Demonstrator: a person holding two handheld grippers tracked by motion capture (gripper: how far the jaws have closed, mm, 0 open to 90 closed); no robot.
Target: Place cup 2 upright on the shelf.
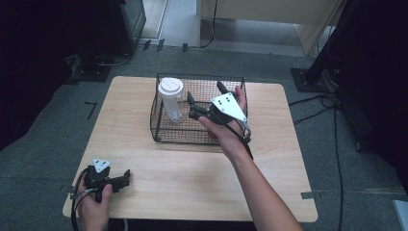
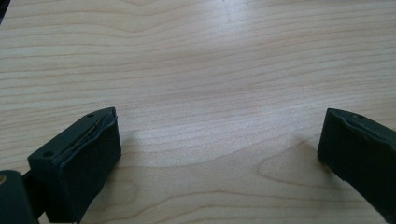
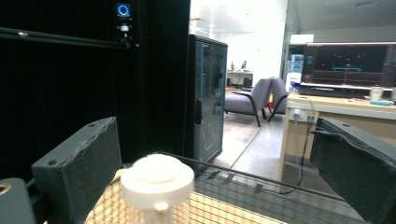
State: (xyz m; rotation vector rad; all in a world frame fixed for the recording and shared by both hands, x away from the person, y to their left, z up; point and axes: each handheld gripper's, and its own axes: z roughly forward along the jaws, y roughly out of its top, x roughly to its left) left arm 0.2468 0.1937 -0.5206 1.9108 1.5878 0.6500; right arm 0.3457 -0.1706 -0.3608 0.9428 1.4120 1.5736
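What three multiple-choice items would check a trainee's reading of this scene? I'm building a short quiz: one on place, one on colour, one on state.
1. Where does the cup stand?
A. inside the wire basket
B. on the bare table beside it
C. on the floor

2. What colour is the cup's lid?
A. red
B. white
C. black

3. How are the right gripper's jaws?
A. shut on the cup
B. shut on the basket rim
C. open, holding nothing

Answers: 1 A, mesh walls surround the upright cup; 2 B, the lid looks white in both views; 3 C, the jaws stand wide apart with the cup untouched.
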